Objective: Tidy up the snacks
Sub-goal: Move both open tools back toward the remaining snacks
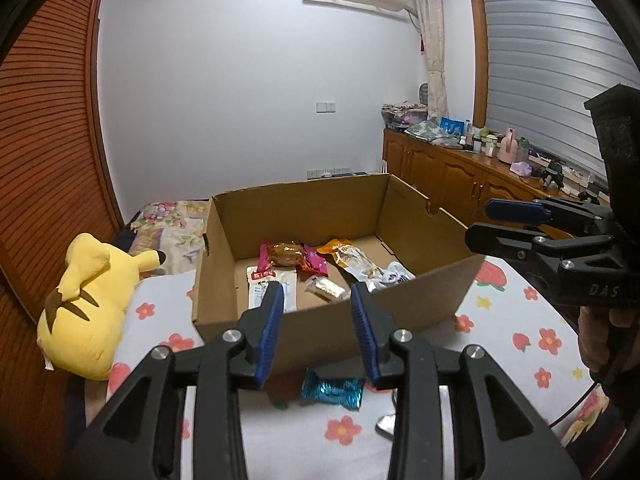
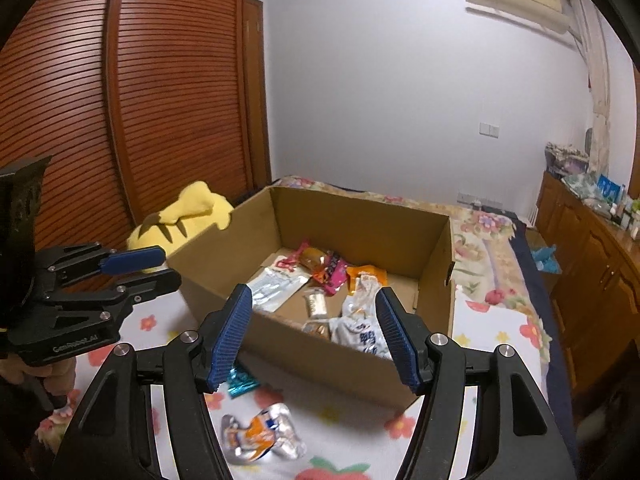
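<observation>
we see cardboard box [image 1: 320,312] of snacks mid-frame, left gripper [image 1: 318,332] and right gripper [image 2: 314,336] both spread wide and empty, teal candy [image 1: 332,390] lower centre, silver-orange packet [image 2: 262,434] at bottom

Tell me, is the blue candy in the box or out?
Out. The blue candy lies on the flowery sheet in front of the box, outside its near wall.

Blue candy [image 1: 333,389] partly hidden behind left gripper [image 1: 318,328] fingers; in right wrist view only a sliver [image 2: 241,384] shows. Silver packet [image 1: 386,426] mostly hidden in left view. Print on snacks in cardboard box [image 1: 320,320] too small to read. Right view blurred at bottom right.
</observation>
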Action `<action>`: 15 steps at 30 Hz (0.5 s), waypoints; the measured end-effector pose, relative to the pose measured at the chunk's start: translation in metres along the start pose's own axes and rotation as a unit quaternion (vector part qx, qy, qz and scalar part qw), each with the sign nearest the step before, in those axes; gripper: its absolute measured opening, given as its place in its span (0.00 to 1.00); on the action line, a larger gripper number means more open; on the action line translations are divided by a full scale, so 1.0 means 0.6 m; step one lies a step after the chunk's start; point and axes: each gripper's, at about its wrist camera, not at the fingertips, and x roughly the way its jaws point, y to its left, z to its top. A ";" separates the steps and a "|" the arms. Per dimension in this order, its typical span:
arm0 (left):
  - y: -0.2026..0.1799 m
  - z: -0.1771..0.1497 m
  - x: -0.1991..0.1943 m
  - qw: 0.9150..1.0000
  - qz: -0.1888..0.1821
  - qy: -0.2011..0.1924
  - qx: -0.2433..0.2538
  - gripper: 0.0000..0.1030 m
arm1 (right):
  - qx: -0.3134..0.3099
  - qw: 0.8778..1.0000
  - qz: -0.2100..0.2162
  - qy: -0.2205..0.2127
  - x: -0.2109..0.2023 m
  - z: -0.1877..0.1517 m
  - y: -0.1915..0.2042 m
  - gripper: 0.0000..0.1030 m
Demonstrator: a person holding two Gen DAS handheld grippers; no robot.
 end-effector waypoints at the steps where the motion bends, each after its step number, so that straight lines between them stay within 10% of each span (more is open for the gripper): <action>1: -0.002 -0.004 -0.008 1.000 0.000 0.000 0.001 0.34 | -0.001 1.000 0.002 -0.001 -0.008 -0.005 0.007 0.64; 15: 0.001 -0.072 -0.052 1.000 0.013 0.012 -0.007 0.42 | 0.011 0.999 0.020 0.043 -0.020 -0.118 0.051 0.64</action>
